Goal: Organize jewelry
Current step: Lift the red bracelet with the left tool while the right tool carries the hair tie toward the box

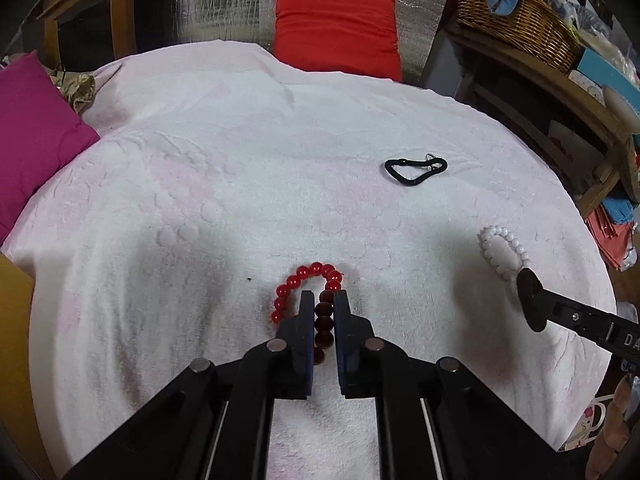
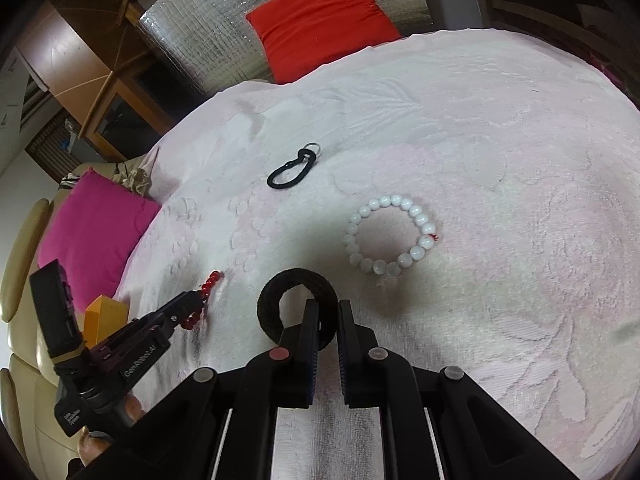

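A red bead bracelet (image 1: 304,280) lies on the pink-white towel (image 1: 240,184). My left gripper (image 1: 324,304) is shut on its near side, with dark beads between the pads. My right gripper (image 2: 328,312) is shut on a dark thick ring bangle (image 2: 272,304), which also shows in the left wrist view (image 1: 528,300). A white bead bracelet (image 2: 390,236) lies just beyond the right gripper, apart from it; it also shows in the left wrist view (image 1: 502,250). A black cord loop with a small metal ring (image 2: 290,170) lies farther back, also seen in the left wrist view (image 1: 416,170).
A red cushion (image 1: 338,30) leans against a silver foil panel at the back. A magenta cushion (image 1: 36,132) lies at the left edge. A wicker basket (image 1: 516,16) sits on wooden shelves at the right. An orange box (image 2: 106,314) sits by the left gripper.
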A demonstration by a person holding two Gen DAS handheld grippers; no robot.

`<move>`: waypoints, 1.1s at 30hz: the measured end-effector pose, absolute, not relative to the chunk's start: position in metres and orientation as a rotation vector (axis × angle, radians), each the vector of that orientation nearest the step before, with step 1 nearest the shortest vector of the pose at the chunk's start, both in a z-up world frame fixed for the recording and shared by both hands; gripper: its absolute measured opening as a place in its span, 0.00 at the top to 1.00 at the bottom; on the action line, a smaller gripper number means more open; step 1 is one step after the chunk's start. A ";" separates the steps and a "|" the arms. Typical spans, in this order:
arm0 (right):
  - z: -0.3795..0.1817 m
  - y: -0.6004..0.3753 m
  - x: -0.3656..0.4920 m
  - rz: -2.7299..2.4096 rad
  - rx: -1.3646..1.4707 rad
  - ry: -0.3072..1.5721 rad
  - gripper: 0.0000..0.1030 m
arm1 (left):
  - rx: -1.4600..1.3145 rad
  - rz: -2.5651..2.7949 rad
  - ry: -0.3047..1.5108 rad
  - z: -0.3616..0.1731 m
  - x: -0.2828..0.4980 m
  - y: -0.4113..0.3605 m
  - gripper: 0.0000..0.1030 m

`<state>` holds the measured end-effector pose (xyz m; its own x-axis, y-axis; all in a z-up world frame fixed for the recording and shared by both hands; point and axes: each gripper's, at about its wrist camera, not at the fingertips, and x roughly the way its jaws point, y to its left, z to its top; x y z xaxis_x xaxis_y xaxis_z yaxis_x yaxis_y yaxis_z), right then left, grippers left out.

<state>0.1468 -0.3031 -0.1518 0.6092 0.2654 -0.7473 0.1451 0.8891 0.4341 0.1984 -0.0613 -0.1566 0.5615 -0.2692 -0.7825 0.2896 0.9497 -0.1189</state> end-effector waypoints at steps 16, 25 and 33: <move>-0.155 -0.269 0.157 0.122 0.445 0.946 0.90 | 0.016 -0.290 0.943 -0.162 0.195 -0.026 0.91; -0.157 -0.263 0.157 0.127 0.430 0.955 0.91 | -0.012 -0.236 1.010 -0.176 0.209 -0.011 0.91; -0.157 -0.268 0.157 0.119 0.440 0.951 0.90 | -0.049 -0.267 1.017 -0.173 0.211 -0.013 0.68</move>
